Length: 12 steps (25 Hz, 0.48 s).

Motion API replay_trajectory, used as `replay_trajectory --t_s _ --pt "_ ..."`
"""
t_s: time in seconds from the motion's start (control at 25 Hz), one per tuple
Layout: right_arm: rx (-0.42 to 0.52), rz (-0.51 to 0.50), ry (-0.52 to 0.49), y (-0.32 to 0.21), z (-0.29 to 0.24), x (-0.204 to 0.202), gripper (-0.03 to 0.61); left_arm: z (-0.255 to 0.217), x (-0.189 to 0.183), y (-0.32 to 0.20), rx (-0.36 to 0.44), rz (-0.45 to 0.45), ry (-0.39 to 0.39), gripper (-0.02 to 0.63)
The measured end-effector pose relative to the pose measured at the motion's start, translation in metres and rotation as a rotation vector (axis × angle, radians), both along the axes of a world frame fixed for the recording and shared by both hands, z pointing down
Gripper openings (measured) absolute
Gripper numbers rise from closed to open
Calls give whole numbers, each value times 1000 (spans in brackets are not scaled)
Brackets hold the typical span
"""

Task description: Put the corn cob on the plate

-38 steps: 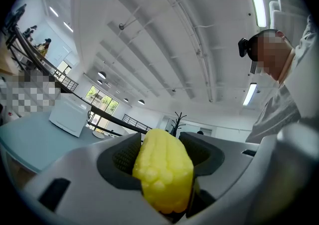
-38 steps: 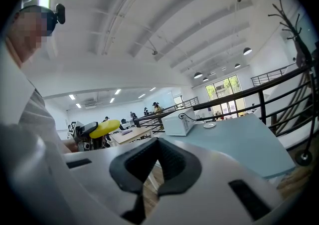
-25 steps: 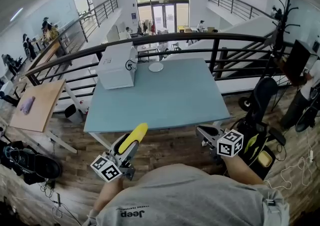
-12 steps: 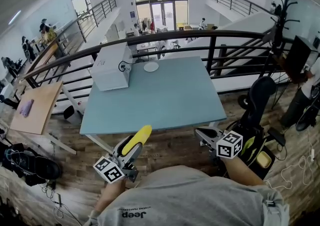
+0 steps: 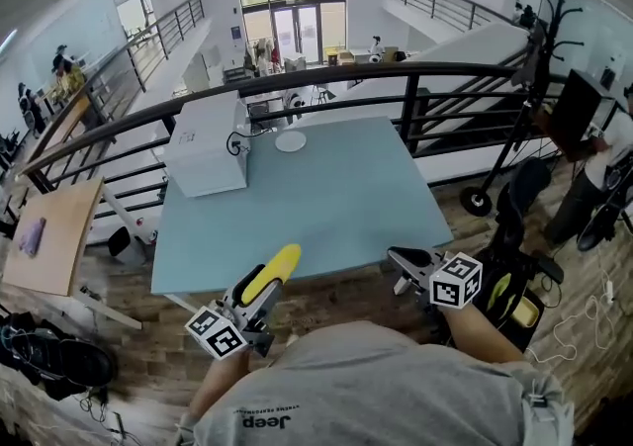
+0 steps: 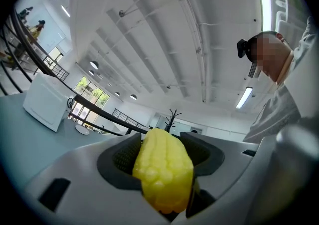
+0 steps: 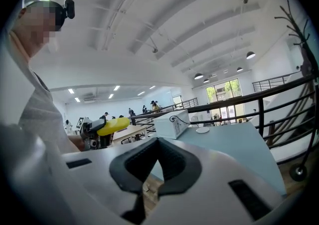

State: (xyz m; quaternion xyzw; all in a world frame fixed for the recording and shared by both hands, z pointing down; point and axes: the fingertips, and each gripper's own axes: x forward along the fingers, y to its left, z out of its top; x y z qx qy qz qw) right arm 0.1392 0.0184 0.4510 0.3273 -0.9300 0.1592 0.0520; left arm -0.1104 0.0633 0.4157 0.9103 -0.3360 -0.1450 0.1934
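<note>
My left gripper (image 5: 259,288) is shut on a yellow corn cob (image 5: 273,272), which sticks out past the jaws toward the near edge of the light blue table (image 5: 326,207). In the left gripper view the corn cob (image 6: 163,169) fills the space between both dark pads of the left gripper (image 6: 162,153). A small white plate (image 5: 291,141) lies at the far side of the table, also in the left gripper view (image 6: 81,130) and the right gripper view (image 7: 202,130). My right gripper (image 5: 407,263) hovers at the table's near right corner, jaws together and empty (image 7: 157,163).
A white box (image 5: 206,144) with a cable stands at the table's far left, beside the plate. A black railing (image 5: 415,98) runs behind the table. A black stand (image 5: 514,128) and a person (image 5: 593,167) are at the right, a wooden table (image 5: 45,236) at the left.
Both grippers have come forward toward the table, so its near edge is now closer to them. The corn cob stays gripped in the left jaws.
</note>
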Motion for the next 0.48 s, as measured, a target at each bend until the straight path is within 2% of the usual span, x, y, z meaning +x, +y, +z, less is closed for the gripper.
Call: replay_trajectory --t_s 0.24,0.48 --pt "27 70 16 -51 -26 -51 17 -27 -58 -64 49 63 2 256" --pt "28 76 22 -108 -29 -115 17 -28 -125 -121 57 69 1 256"
